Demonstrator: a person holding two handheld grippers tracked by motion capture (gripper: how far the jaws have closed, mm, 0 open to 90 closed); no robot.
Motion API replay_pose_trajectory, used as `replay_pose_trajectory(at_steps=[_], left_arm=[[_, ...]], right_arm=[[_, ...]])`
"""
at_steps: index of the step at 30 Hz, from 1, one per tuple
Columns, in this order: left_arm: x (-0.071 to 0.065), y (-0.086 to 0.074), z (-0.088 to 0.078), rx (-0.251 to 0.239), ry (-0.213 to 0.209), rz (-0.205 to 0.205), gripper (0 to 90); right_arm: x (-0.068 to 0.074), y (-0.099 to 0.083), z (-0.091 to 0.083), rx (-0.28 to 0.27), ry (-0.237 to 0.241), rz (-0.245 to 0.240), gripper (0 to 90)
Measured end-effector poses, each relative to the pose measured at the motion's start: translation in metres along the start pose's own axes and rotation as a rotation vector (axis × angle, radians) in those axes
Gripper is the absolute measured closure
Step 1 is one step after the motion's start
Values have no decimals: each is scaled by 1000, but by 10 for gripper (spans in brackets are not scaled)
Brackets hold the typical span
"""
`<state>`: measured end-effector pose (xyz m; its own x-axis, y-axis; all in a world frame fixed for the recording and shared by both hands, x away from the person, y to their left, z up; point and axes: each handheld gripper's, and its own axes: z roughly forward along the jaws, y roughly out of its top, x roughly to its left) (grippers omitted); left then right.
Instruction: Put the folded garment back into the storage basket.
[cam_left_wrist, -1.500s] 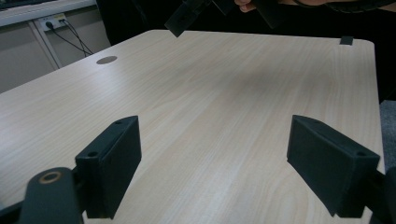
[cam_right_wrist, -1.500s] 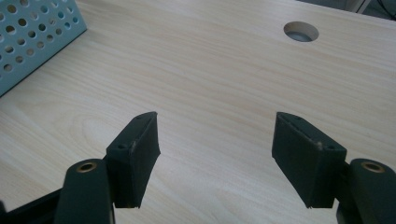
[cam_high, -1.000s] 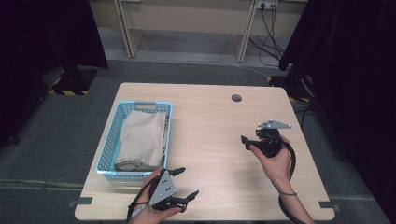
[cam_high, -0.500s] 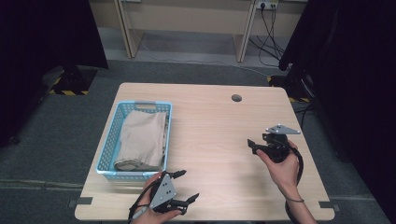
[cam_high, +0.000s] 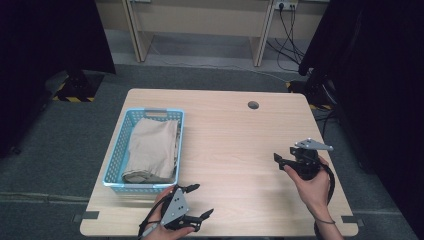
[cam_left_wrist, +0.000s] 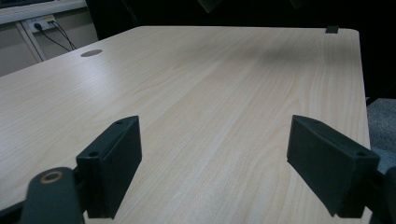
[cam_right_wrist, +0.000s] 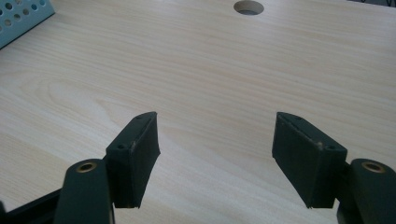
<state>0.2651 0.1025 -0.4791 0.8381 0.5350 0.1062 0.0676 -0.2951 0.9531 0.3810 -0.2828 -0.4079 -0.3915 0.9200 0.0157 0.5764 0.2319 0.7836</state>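
Note:
A light blue plastic basket (cam_high: 116, 150) stands on the left of the wooden table and holds a folded beige cloth (cam_high: 152, 146). My left gripper (cam_high: 205, 199) lies low at the front edge just right of the basket's near corner, jaws wide apart and pointing right. In the left gripper view, the left gripper (cam_left_wrist: 219, 158) has bare tabletop between its fingers. My right gripper (cam_high: 277, 161) is over the right side of the table, pointing left toward the basket. In the right gripper view, the right gripper (cam_right_wrist: 219, 149) is open over bare wood, with the basket's corner (cam_right_wrist: 18, 16) far off.
A round cable hole (cam_high: 253, 105) sits near the table's far edge, also seen as the hole (cam_right_wrist: 248, 7) in the right gripper view. Dark curtains flank both sides, and cables trail on the floor beyond the table (cam_high: 230, 140).
My right hand has drifted to the right and a little toward the front edge, jaws unchanged. The left hand has stayed where it was.

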Motion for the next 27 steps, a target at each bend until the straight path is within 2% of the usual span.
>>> replay_pose_trajectory(at_steps=[12, 27], left_arm=[[1, -1, -1, -14, 8, -11, 173], [1, -1, -1, -14, 11, -13, 172]], right_arm=[[-11, -18, -8, -1, -17, 11, 323], [-25, -39, -20, -1, -41, 49, 323]])
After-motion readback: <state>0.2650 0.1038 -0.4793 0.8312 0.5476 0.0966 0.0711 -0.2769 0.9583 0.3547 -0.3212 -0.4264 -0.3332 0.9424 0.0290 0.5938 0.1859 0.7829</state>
